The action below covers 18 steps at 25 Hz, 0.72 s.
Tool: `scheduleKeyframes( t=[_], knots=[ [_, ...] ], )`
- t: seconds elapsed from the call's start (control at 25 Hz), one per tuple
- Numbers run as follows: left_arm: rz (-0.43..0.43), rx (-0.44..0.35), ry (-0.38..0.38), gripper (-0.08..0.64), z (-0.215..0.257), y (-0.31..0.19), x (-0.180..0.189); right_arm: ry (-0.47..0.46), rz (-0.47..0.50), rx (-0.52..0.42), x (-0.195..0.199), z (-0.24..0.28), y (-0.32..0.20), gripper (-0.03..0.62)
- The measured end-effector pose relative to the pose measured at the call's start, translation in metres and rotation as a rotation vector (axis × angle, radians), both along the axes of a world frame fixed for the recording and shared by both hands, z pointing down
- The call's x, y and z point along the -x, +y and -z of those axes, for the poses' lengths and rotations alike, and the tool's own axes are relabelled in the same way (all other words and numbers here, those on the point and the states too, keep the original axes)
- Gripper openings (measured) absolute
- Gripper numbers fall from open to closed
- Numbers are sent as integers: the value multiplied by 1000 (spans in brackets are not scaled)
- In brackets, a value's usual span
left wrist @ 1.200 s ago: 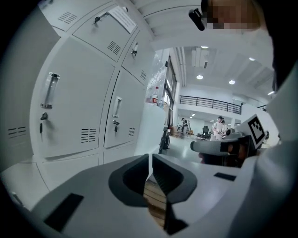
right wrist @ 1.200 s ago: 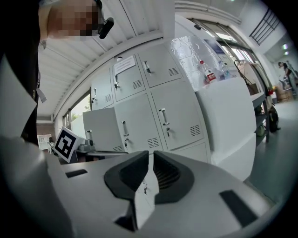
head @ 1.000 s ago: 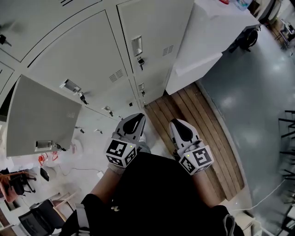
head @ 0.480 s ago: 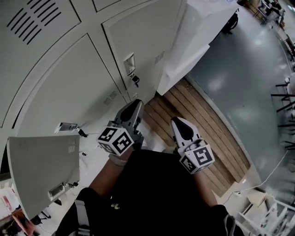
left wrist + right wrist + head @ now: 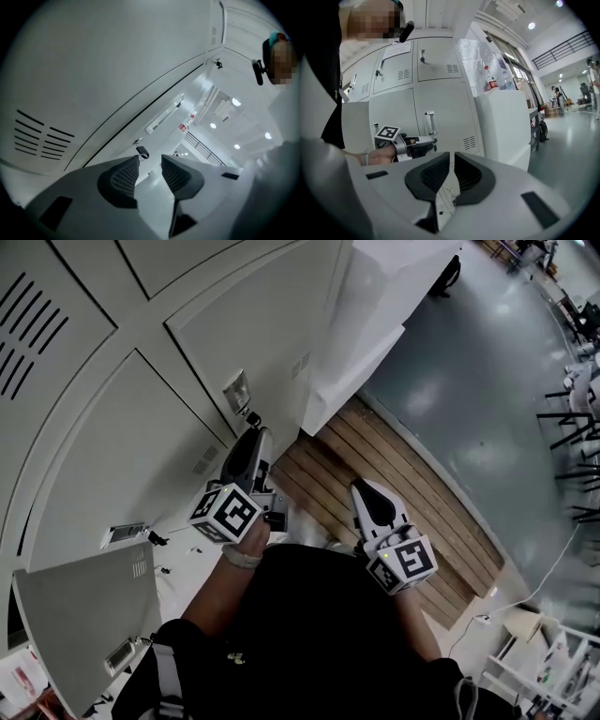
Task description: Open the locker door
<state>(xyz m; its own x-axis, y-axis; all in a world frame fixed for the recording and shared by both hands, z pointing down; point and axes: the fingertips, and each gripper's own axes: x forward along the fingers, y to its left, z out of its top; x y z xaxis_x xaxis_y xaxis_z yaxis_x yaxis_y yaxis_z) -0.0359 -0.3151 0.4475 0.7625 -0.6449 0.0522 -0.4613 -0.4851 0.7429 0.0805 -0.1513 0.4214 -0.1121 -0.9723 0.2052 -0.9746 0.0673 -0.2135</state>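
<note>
The grey locker door point(image 5: 272, 334) is closed, with a metal handle point(image 5: 238, 390) and a key point(image 5: 251, 416) hanging under it. My left gripper point(image 5: 255, 439) points at the door just below that key. Its jaws are opening, and in the left gripper view the left gripper point(image 5: 150, 161) has nothing between the pads; the key point(image 5: 141, 151) hangs just beyond the tips. The right gripper point(image 5: 367, 493) is shut and empty, held low over the wooden strip. In the right gripper view the right gripper point(image 5: 451, 157) faces the handle point(image 5: 430, 123) and the left gripper point(image 5: 419, 143).
Another locker door point(image 5: 84, 615) stands swung open at the lower left. A white cabinet point(image 5: 375, 306) adjoins the lockers on the right, with bottles point(image 5: 490, 79) on top. Wooden boards point(image 5: 394, 465) lie at its foot, grey floor beyond.
My left gripper has risen and moved forward towards the locker's handle and key. The head view has swung along the lockers. The right gripper has stayed where it was.
</note>
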Motion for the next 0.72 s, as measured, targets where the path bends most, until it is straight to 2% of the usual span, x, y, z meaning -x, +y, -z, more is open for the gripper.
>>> scheduleKeyframes(
  t=[0.16,0.24,0.4,0.72],
  knots=[
    [18,28,36,146,-2,-11,-3,-9,-19,-34,-4,10,-4,51],
    [15,42,49,146,-4,-17,-6,5,-23,-8,-8,4,-1,51],
    [25,68,66,86,-8,-24,-5,19,-27,14,-10,-2,3,51],
    [15,106,103,74,-11,-20,-8,4,-47,22,-6,-9,9,51]
  ],
)
